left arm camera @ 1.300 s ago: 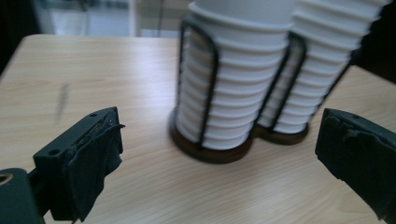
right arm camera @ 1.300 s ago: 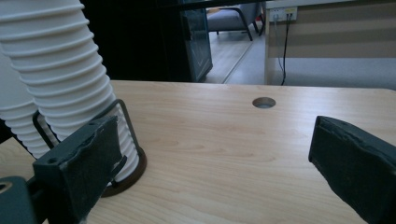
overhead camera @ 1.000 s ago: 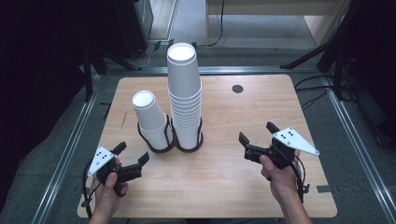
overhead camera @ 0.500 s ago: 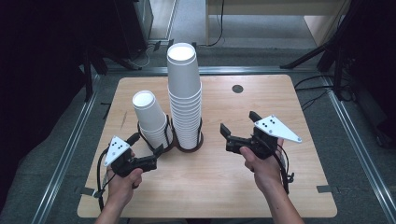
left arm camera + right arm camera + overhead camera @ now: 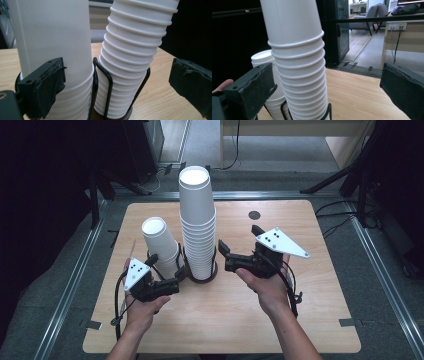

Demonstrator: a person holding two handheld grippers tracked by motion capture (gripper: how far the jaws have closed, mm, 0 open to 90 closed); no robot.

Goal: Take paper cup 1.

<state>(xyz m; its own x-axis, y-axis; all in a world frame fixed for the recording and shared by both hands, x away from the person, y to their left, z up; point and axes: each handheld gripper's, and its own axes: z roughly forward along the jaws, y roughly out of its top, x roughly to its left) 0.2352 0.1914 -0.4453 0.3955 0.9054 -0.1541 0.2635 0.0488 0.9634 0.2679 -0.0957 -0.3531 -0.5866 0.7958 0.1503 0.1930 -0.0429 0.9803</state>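
Table carries a black wire holder with two stacks of white paper cups, all nested. Tall stack stands at centre, short stack just left of it. No cup lifted yet; the work looks barely begun. Right tool just opened wide, empty, beside the tall stack. Left tool open, empty, at the short stack's base.
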